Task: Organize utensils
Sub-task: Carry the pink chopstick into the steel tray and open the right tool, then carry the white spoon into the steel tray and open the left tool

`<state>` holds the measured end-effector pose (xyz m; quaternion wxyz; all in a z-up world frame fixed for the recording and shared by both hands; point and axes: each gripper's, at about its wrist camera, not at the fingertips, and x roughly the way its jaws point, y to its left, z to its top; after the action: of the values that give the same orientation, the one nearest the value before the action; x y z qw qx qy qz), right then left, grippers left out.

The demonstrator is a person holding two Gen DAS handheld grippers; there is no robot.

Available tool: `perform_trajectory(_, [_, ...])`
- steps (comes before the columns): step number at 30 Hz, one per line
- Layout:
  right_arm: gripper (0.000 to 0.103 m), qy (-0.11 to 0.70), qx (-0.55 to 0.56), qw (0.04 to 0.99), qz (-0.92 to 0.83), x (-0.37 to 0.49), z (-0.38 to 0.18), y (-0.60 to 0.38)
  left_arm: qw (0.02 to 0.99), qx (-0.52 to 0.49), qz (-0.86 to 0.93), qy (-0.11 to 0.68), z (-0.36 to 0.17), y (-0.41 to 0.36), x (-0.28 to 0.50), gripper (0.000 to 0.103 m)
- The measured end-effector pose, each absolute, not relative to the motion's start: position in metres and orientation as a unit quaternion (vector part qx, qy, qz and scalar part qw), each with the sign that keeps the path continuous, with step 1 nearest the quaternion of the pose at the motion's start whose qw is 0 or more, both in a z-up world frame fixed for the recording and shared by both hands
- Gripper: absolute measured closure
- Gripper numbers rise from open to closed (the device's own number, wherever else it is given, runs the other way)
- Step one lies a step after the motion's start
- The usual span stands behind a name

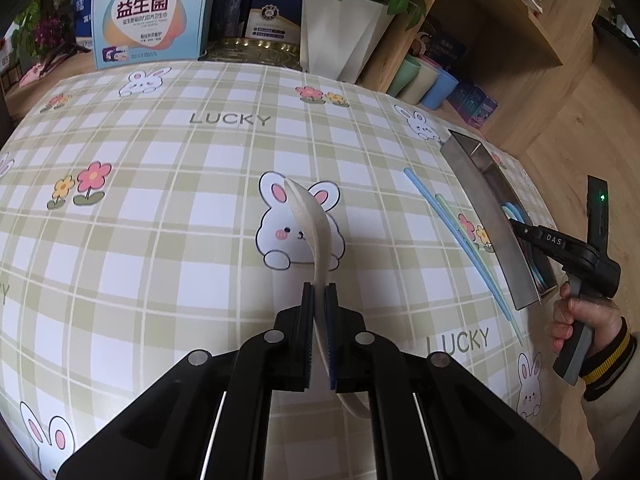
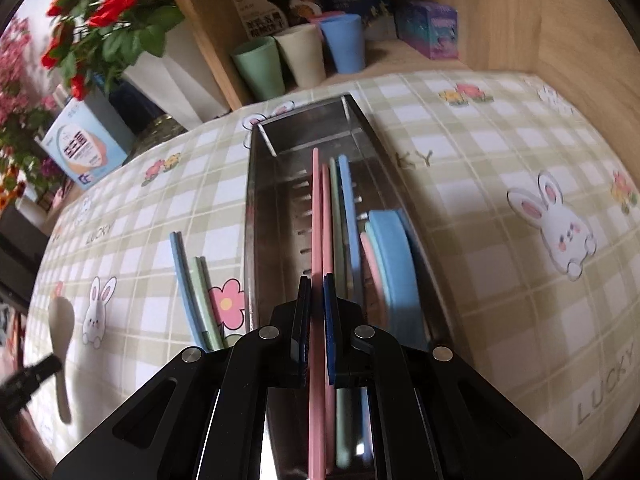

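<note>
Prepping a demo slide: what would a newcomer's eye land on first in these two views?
Probably the left gripper, shut on a white spoon that sticks out over the bunny-print tablecloth. Next, the right gripper, shut on a pink chopstick above the long metal tray, where more pastel utensils already lie. A blue and a green chopstick still lie on the cloth left of the tray.
</note>
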<state>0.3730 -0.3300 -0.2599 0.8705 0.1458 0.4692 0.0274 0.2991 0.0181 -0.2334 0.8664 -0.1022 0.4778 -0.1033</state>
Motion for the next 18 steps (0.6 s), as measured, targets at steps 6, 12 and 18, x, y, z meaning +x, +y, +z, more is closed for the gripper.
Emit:
perform_trajectory(6, [0.095, 0.474, 0.149, 0.868, 0.019, 0.366, -0.259, -0.326, 0.864, -0.112, -0.095, 0.481, -0.238, 0.027, 0.298, 0.098])
perform_trajectory(12, [0.095, 0.463, 0.185, 0.867, 0.011, 0.348, -0.248, -0.328, 0.867, -0.117, -0.093, 0.475, -0.233, 0.028, 0.296, 0.098])
perform_trajectory(18, [0.095, 0.445, 0.197, 0.873, 0.016, 0.324, -0.236, -0.320, 0.872, -0.112, -0.101, 0.466, -0.222, 0.022, 0.295, 0.098])
